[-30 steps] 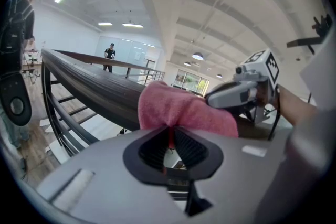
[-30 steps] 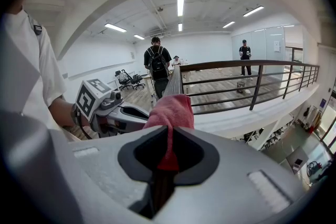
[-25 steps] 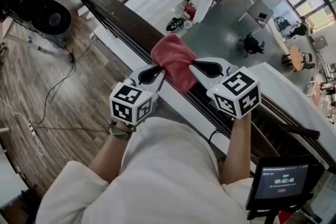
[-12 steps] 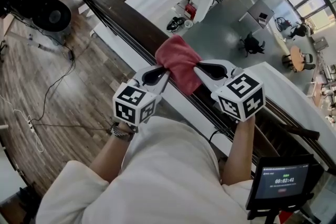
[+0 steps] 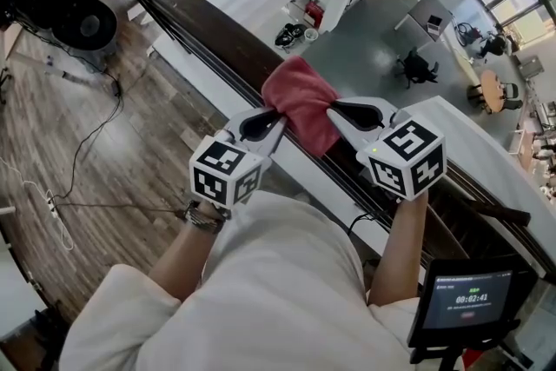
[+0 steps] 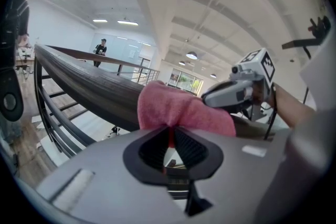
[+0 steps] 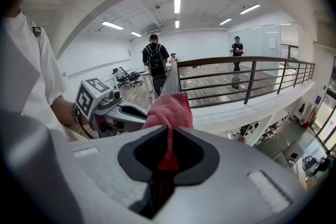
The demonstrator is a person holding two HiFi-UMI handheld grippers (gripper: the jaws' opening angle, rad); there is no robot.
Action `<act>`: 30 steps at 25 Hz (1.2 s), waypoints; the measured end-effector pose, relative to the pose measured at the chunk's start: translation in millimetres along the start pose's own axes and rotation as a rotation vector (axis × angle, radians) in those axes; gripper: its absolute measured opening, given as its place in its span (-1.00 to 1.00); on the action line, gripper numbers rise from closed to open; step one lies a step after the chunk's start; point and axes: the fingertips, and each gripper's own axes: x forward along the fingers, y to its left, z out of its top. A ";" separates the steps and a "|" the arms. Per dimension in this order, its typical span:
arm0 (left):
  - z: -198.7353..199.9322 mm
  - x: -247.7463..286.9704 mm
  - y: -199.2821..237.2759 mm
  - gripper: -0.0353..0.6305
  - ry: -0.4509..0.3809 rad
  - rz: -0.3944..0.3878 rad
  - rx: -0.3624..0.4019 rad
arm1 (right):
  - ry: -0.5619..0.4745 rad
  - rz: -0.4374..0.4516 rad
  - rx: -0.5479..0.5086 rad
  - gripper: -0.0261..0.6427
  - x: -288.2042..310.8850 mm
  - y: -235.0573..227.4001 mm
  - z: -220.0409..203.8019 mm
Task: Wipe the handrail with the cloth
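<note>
A red cloth (image 5: 301,102) lies draped over the dark wooden handrail (image 5: 200,20), which runs from upper left to lower right in the head view. My left gripper (image 5: 272,119) is shut on the cloth's left edge, and my right gripper (image 5: 333,111) is shut on its right edge. In the left gripper view the cloth (image 6: 181,109) bulges over the handrail (image 6: 84,84) just past the jaws, with the right gripper (image 6: 210,98) beyond it. From the right gripper view a fold of cloth (image 7: 169,113) is pinched between the jaws, with the left gripper (image 7: 137,114) close by.
Beyond the rail is a drop to a lower floor (image 5: 382,39) with desks and chairs. Black cables (image 5: 87,161) and dark equipment (image 5: 82,22) lie on the wooden floor at left. A screen (image 5: 469,300) stands at lower right. People stand far along the balcony (image 7: 156,60).
Both grippers and the cloth have slid a little to the right along the handrail. The grips on the cloth have not changed.
</note>
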 end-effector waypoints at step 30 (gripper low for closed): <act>-7.2 3.6 -19.2 -0.77 -0.003 -0.105 -0.036 | 0.013 -0.028 0.021 -0.82 -3.7 -2.9 -3.7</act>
